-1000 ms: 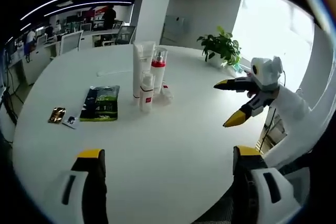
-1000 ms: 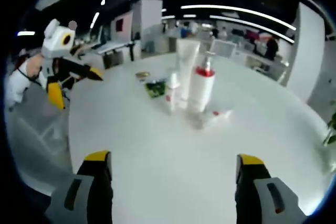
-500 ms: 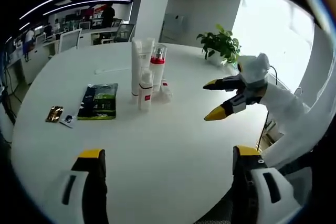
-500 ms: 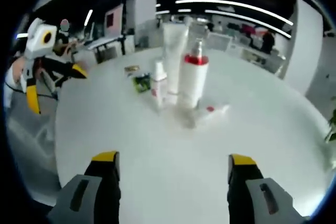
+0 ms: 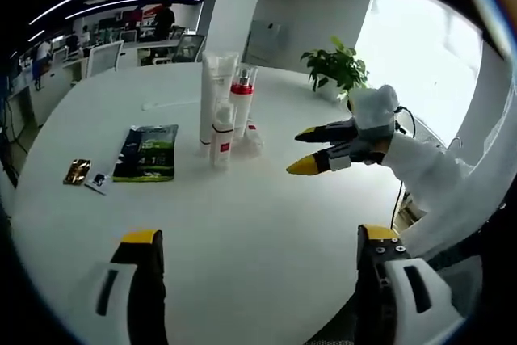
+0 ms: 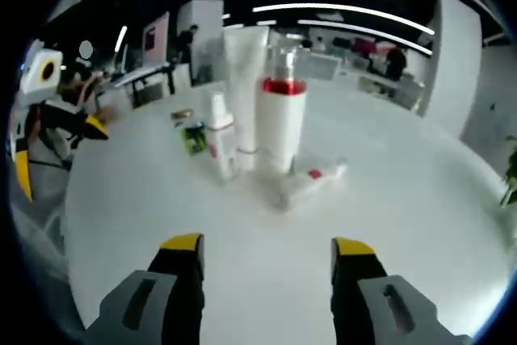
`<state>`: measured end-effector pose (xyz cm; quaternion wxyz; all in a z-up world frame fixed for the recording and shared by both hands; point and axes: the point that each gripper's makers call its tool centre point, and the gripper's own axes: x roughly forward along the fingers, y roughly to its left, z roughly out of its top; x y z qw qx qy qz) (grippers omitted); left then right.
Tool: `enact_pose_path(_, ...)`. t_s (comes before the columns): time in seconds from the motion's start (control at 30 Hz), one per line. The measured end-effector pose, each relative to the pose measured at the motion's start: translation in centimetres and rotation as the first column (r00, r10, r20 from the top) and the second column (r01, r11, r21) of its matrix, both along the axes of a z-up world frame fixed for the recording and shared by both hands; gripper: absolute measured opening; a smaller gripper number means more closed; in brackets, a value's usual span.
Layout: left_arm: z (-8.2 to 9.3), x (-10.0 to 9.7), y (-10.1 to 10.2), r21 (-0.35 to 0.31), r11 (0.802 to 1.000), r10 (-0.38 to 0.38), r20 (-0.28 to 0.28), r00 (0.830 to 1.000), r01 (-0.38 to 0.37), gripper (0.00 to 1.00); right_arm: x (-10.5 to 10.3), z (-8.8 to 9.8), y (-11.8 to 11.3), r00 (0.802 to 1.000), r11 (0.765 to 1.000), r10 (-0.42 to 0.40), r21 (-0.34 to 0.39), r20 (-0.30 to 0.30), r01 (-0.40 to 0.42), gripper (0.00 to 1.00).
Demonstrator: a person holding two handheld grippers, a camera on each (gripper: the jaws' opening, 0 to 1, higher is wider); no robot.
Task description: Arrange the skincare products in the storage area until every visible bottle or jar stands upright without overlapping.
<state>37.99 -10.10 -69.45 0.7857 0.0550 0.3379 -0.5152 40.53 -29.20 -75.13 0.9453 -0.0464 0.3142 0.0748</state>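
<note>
Jaws of the right gripper [image 6: 262, 252] rise at the near edge of the right gripper view, yellow-tipped, parted and holding nothing, above the bare white bench [image 6: 420, 224]. Just beyond them a small tube [image 6: 311, 182] with a red mark lies flat on the bench, its length running left to right. Behind it stands a cluster of upright products: a clear pump bottle [image 6: 282, 115] with a red band, a tall white tube [image 6: 243, 86] to its left, and a small spray bottle [image 6: 218, 145] with a red label on the near left of the group. The three stand close together; whether they touch cannot be told. Farther left lie a green packet [image 6: 194, 138] and a small gold sachet [image 6: 182, 114]. At the far left edge the left gripper [image 6: 52, 143] shows, off the bench.

In the left gripper view, the left gripper's own jaws [image 5: 262, 268] stand wide apart and empty at the near edge. The right gripper [image 5: 311, 149] reaches in from the right with its tips apart, pointing toward the products and well short of them. Far off, a potted plant [image 5: 335, 70] sits at the bench's right rim, with office desks and chairs [image 5: 105, 50] beyond.
</note>
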Motion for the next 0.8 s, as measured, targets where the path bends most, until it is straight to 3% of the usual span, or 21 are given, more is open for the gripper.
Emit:
enact_pose_path(0.3, -0.8, -0.1, -0.1, -0.014, 1.000, -0.002, -0.021, 1.000, 0.002, 0.94, 2.1, -1.2, -0.2, 0.998, 0.997, -0.063, -0.030, 0.017, 0.064, 0.49)
enact_pose_path(0.8, -1.4, -0.3, 0.2, -0.007, 1.000, -0.002, -0.041, 0.999, 0.002, 0.94, 6.0, -2.6, -0.7, 0.982, 0.982, -0.177, -0.047, 0.064, 0.181, 0.48)
